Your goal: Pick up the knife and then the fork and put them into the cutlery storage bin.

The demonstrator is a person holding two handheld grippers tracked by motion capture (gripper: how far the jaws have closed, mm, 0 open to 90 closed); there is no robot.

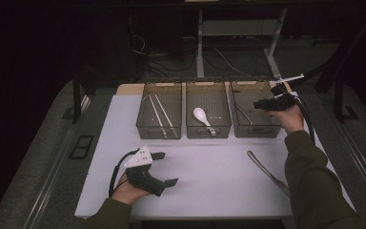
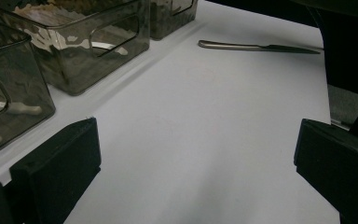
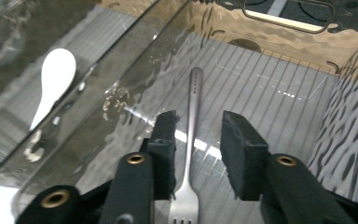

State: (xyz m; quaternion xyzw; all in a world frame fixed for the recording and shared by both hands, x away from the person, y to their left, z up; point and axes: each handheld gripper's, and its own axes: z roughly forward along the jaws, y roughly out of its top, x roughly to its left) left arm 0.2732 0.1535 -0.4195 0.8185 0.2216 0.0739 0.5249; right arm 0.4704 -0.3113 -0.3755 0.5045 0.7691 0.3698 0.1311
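Three smoky clear bins stand in a row at the back of the white mat. My right gripper hangs over the right bin; in the right gripper view the right gripper is open, and a metal fork lies flat on the bin floor beneath the gap, untouched by the pads. A metal knife lies on the mat at the front right, also seen as the knife in the left gripper view. My left gripper rests low at the front left, the left gripper wide open and empty.
The middle bin holds a white spoon, visible through the wall as the spoon. The left bin holds a pair of chopsticks. The person's right sleeve crosses the mat's right edge.
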